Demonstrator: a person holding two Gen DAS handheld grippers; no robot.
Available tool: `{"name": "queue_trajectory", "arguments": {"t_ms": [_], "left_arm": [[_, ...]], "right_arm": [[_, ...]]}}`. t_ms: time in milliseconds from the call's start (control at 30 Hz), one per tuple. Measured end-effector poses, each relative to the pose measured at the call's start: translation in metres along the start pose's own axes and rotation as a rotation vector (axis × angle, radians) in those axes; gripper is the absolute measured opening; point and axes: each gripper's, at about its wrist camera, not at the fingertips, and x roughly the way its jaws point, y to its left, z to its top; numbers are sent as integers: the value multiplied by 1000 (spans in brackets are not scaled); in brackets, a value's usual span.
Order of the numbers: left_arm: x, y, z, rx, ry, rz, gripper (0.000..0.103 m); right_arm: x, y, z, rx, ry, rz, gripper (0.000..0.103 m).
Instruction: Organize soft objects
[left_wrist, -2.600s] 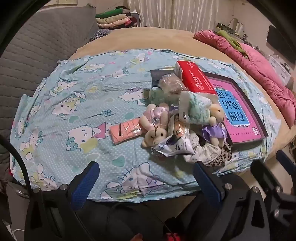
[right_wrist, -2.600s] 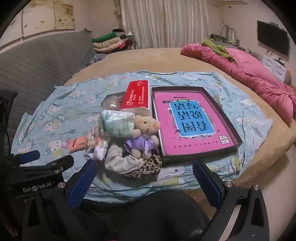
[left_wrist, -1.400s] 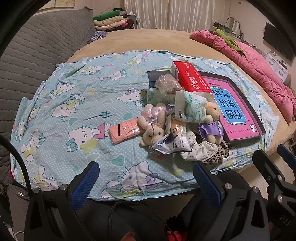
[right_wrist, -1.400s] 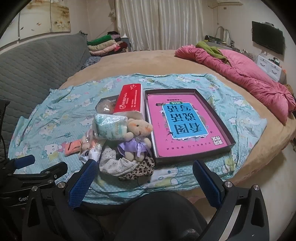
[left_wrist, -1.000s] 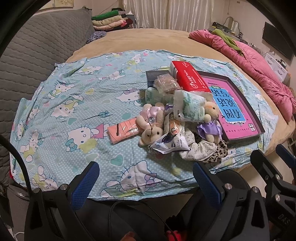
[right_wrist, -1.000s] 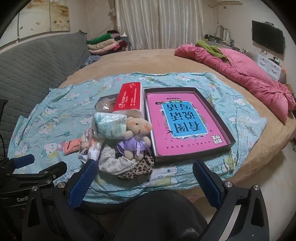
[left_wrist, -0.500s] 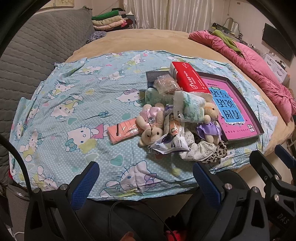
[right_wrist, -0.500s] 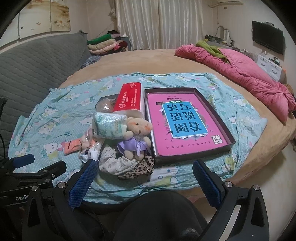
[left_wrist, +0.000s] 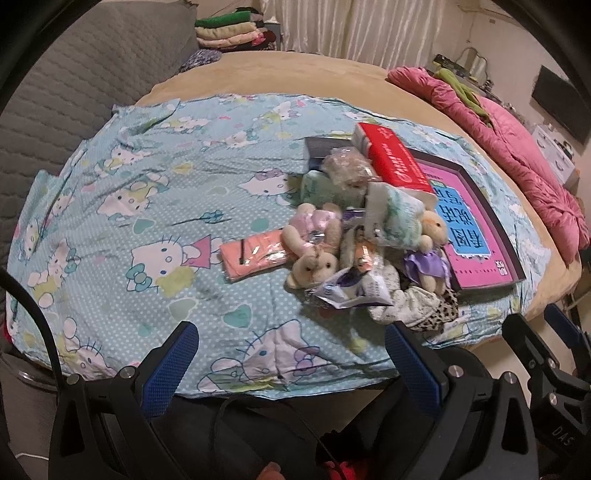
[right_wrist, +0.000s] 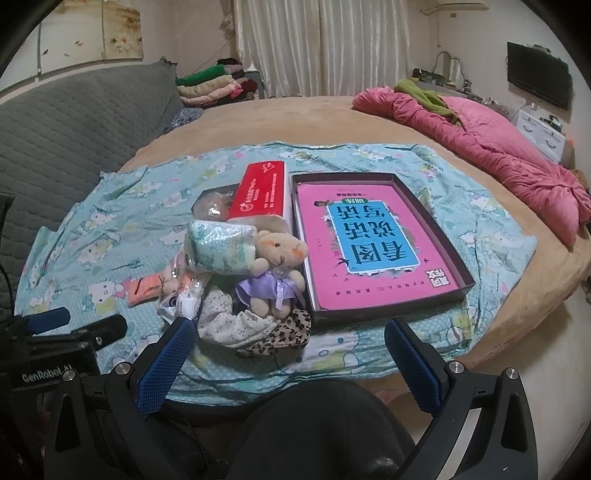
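A heap of soft things lies on a blue cartoon-cat sheet (left_wrist: 155, 206). It holds a bear in a pink dress (left_wrist: 314, 247), a bear in a purple dress (right_wrist: 275, 269), a green-white tissue pack (right_wrist: 219, 245), a leopard-print cloth (right_wrist: 284, 334), a white floral cloth (right_wrist: 229, 321) and a peach packet (left_wrist: 251, 254). My left gripper (left_wrist: 291, 363) hangs open in front of the bed's near edge, empty. My right gripper (right_wrist: 288, 363) is open too, just short of the leopard cloth.
A dark shallow box with a pink book (right_wrist: 369, 240) lies right of the heap, a red carton (right_wrist: 262, 192) behind it. A pink quilt (right_wrist: 498, 147) covers the bed's far right. A grey padded headboard (right_wrist: 74, 125) curves on the left. Folded clothes (right_wrist: 210, 86) are stacked far back.
Both views have shifted only slightly over the frames; the heap on the sheet lies as before and both grippers have stayed open and empty.
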Motion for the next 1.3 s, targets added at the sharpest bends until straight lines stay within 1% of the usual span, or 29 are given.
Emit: {"name": "queue_trajectory", "arguments": {"t_ms": [100, 200, 300, 400, 567, 667, 733, 767, 800, 833, 867, 967, 1067, 1133, 1233, 1267, 1300], "left_arm": [[5, 15, 2, -39, 10, -5, 102], [9, 31, 4, -66, 8, 7, 102], [14, 45, 6, -79, 5, 11, 102], [23, 54, 11, -57, 12, 15, 102], [46, 61, 27, -9, 33, -3, 102], [62, 59, 37, 51, 44, -26, 102], [73, 54, 42, 125, 59, -38, 101], [78, 51, 45, 169, 68, -42, 99], [83, 47, 47, 217, 72, -42, 95], [88, 44, 50, 263, 80, -42, 95], [92, 42, 52, 302, 88, -39, 92], [106, 41, 60, 382, 116, -66, 91], [119, 39, 62, 435, 152, -77, 89], [127, 39, 62, 459, 160, -80, 88], [135, 43, 63, 444, 176, -106, 84], [137, 46, 64, 436, 181, -112, 80], [140, 47, 65, 427, 184, -121, 78]], "right_arm": [[4, 3, 0, -11, 4, 4, 103], [6, 6, 1, -21, 6, 7, 103], [10, 9, 1, -30, 7, 12, 103], [14, 12, 2, -40, 9, 17, 103], [23, 17, 5, -53, 16, 29, 103], [29, 20, 7, -54, 23, 39, 103], [34, 22, 9, -55, 30, 43, 103], [36, 22, 10, -55, 34, 44, 103], [39, 23, 10, -57, 39, 44, 103], [41, 24, 11, -58, 43, 45, 103], [43, 25, 12, -61, 46, 44, 103], [48, 26, 14, -67, 46, 40, 103], [54, 28, 19, -64, 55, 41, 103], [58, 29, 26, -51, 52, 44, 103], [65, 32, 39, -26, 40, 57, 103], [68, 34, 44, -21, 38, 66, 103], [72, 37, 48, -22, 38, 75, 103]]}}
